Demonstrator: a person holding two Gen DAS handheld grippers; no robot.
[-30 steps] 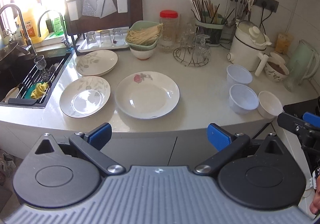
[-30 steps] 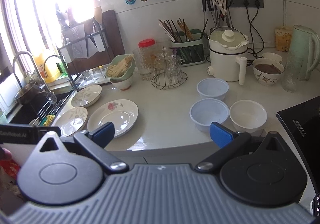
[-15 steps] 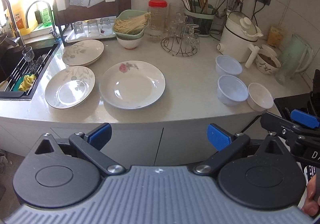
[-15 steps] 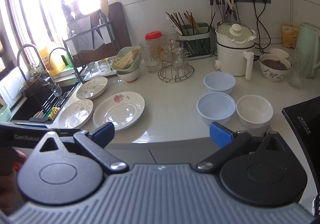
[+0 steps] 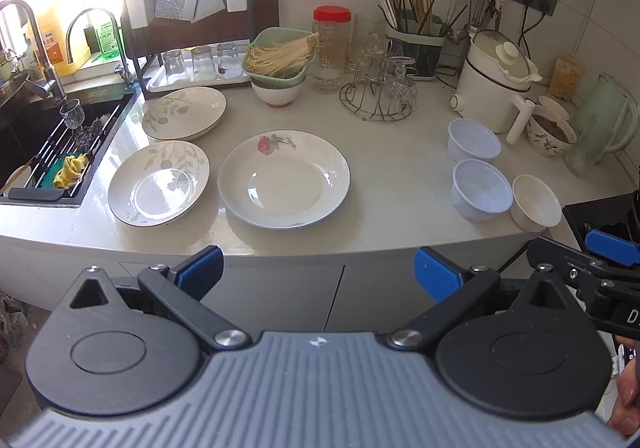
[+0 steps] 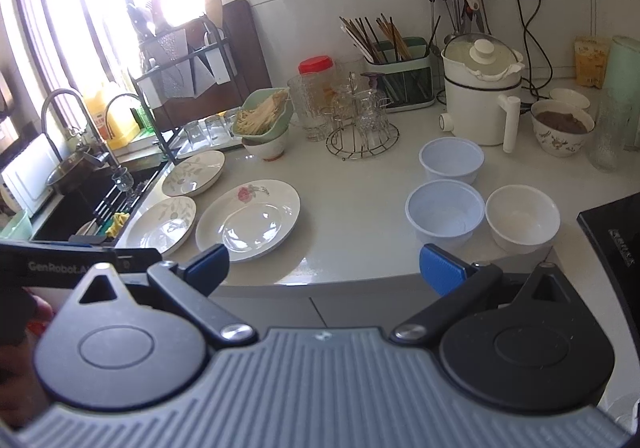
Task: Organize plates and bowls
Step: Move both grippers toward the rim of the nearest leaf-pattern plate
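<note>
Both tongs, left (image 5: 316, 274) and right (image 6: 323, 266), hang spread apart and empty before the worktop (image 5: 392, 184). Three plates (image 5: 285, 179) lie near the sink (image 5: 36, 144); three bowls (image 5: 481, 190) cluster rightward.

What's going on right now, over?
Both tools open, empty, short of counter. Three plates, three bowls unstacked. Nothing in the way.

Blown-out window glare, sharp, fisheye-warped edges
</note>
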